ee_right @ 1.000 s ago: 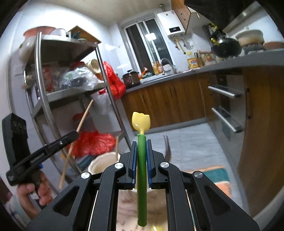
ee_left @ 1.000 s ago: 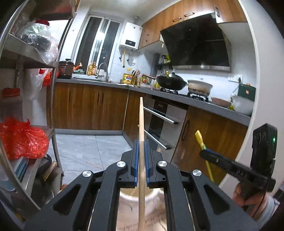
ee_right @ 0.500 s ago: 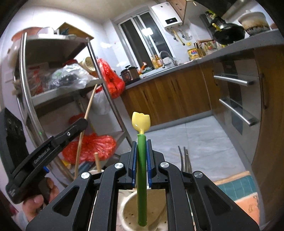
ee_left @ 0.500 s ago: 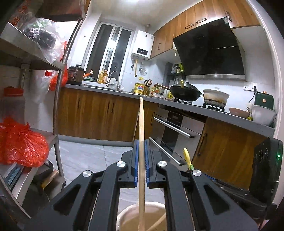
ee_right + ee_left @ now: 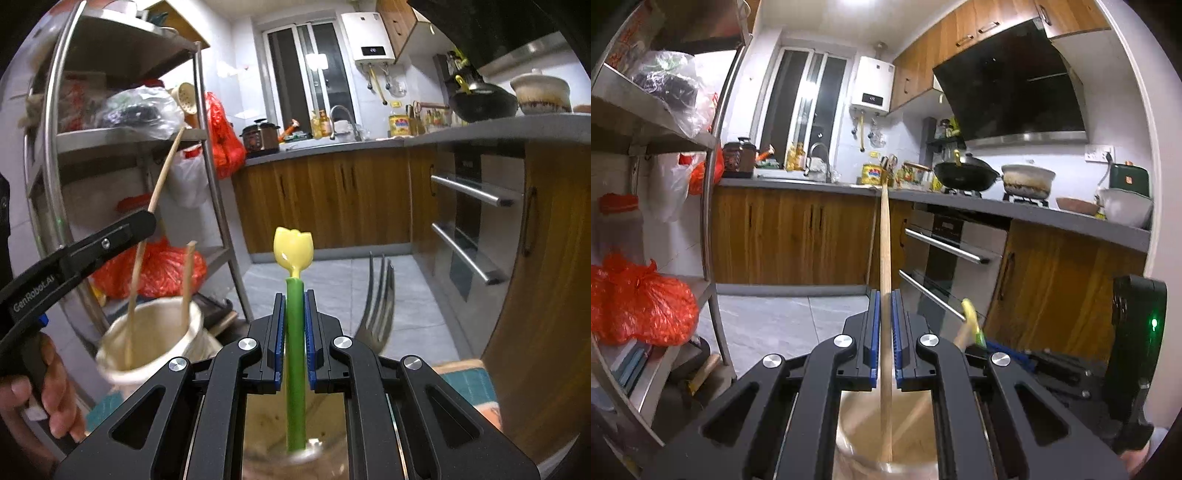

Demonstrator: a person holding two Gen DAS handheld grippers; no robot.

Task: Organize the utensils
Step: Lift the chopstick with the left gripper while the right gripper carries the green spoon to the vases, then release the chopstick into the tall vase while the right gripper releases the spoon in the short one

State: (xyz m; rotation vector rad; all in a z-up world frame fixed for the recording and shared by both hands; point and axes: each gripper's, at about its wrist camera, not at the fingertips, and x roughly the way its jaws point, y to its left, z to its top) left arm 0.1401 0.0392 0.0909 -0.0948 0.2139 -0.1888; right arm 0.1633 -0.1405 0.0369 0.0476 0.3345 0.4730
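My left gripper (image 5: 885, 306) is shut on a long wooden chopstick (image 5: 885, 258), held upright with its lower end inside a cream utensil cup (image 5: 864, 435) below the fingers. The cup also shows in the right wrist view (image 5: 151, 339), holding that chopstick (image 5: 162, 181) and a second wooden stick (image 5: 187, 284). My right gripper (image 5: 294, 306) is shut on a green-handled utensil with a yellow tulip end (image 5: 293, 251), its lower end over a clear jar (image 5: 306, 458). A metal fork (image 5: 376, 295) stands upright in that jar, just right of my fingers.
A steel shelf rack (image 5: 207, 177) with red bags (image 5: 639, 310) stands on the left. Wooden cabinets and an oven with bar handles (image 5: 945, 247) run along the right. The counter (image 5: 997, 210) carries a wok and pots.
Both grippers have come lower over their containers. The chopstick's end has gone down into the cream cup, and the green utensil's end has moved from over the cup to over the clear jar.
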